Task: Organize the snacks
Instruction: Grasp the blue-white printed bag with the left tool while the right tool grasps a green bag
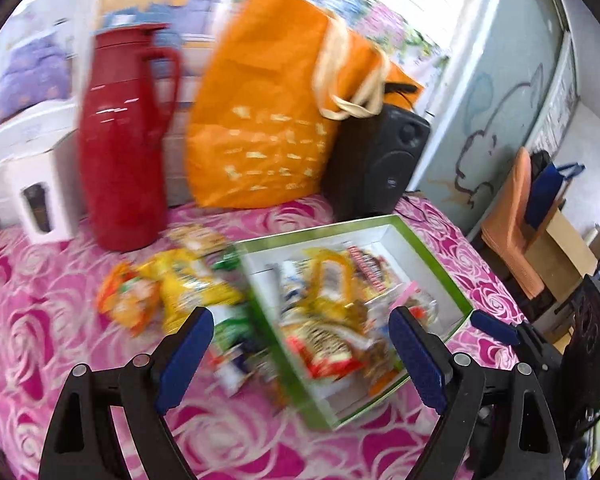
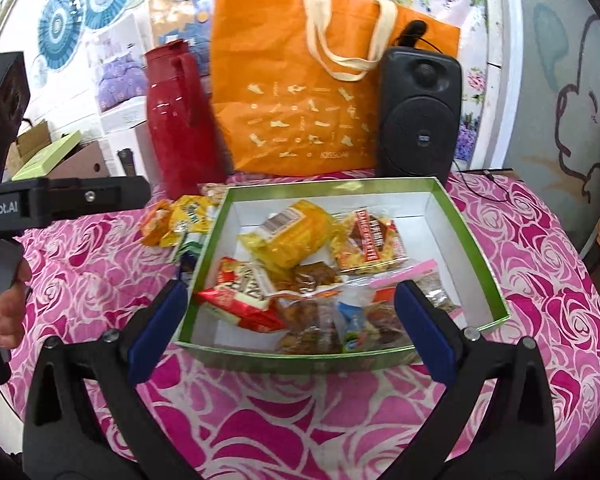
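A green-rimmed white box [image 2: 476, 248] [image 1: 432, 264] sits on the pink rose tablecloth with several snack packets inside, among them a yellow packet [image 2: 296, 236] and a red-and-white one [image 2: 240, 296]. More loose snacks [image 2: 180, 220] [image 1: 172, 288] lie on the cloth just left of the box. My right gripper [image 2: 292, 336] hangs open over the near edge of the box, holding nothing. In the blurred left wrist view my left gripper [image 1: 300, 360] is open above the box's left wall and a green-white packet [image 1: 236, 340]. The left gripper's body [image 2: 60, 200] shows at the far left of the right wrist view, with a hand [image 2: 8, 312] on its handle.
Behind the box stand a red thermos jug [image 2: 176, 120] [image 1: 124, 140], an orange tote bag [image 2: 320, 80] [image 1: 276, 104] and a black speaker [image 2: 418, 116] [image 1: 380, 160]. A white carton [image 1: 40, 192] is at the back left. The table's edge drops off on the right beside an orange chair [image 1: 512, 224].
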Tool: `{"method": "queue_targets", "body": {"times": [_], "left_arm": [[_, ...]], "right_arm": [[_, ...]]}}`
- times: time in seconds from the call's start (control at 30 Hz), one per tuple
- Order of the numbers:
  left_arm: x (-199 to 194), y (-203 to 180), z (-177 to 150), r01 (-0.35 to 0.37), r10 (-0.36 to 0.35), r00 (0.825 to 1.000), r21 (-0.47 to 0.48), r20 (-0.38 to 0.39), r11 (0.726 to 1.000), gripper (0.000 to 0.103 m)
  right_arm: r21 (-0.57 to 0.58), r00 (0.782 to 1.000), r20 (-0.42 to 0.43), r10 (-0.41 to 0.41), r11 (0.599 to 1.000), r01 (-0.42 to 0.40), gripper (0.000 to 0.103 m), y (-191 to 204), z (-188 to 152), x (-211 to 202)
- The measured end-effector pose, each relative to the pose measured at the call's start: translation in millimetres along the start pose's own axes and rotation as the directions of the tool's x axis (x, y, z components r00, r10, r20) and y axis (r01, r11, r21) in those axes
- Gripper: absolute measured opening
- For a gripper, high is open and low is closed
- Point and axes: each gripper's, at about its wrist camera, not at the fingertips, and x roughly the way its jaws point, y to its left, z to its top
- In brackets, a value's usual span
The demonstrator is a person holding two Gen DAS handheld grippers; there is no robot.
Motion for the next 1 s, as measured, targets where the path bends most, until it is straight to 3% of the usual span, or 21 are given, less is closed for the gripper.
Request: {"method": "queue_targets", "body": {"times": [0.17,0.3,0.4,0.57,0.7,0.9,0.93,0.97,1.0], "left_arm": [[-20,50,-24,-0.08,0.08,0.997,-0.077,0.0,0.994,0.091],[-15,74,-41,-0.063,0.059,0.997,-0.113,-0.039,0.992,0.091],[3,74,-51,-0.044,0.04,0.997,-0.072,-0.066,0.996,0.089],[47,66,-60,-0.017,0.014,0.988,-0.016,-0.157,1.0,0.062],[76,56,-56,0.014,-0.016,0.981,-0.014,-0.191,1.0,0.062],[94,51,-41,0.044,-0.055,0.983,-0.067,-0.177,0.997,0.062],[98,50,-40,0.04,-0.05,0.983,-0.06,-0.178,0.997,0.051],[103,51,-40,0.038,-0.047,0.98,-0.051,-0.193,0.998,0.027],[107,52,-40,0.028,-0.036,0.979,-0.045,-0.203,0.999,0.027]], "right_arm": [[-0.029,0.997,-0.032,0.073,0.997,-0.074,0.103,29,-3,8],[-0.067,0.99,-0.07,0.125,0.989,-0.129,0.103,56,-5,21],[-0.09,0.987,-0.088,0.132,0.986,-0.14,0.103,66,-7,25],[-0.085,0.988,-0.103,0.116,0.989,-0.125,0.102,60,-9,25],[-0.01,0.988,-0.098,0.119,0.993,-0.121,0.094,45,-4,24],[0.011,0.99,-0.105,0.093,0.996,-0.092,0.084,35,-1,28],[0.014,0.99,-0.106,0.091,0.996,-0.09,0.084,34,-1,29],[0.018,0.99,-0.11,0.093,0.996,-0.092,0.084,34,-1,31],[0.018,0.989,-0.116,0.096,0.995,-0.094,0.083,34,0,33]]}}
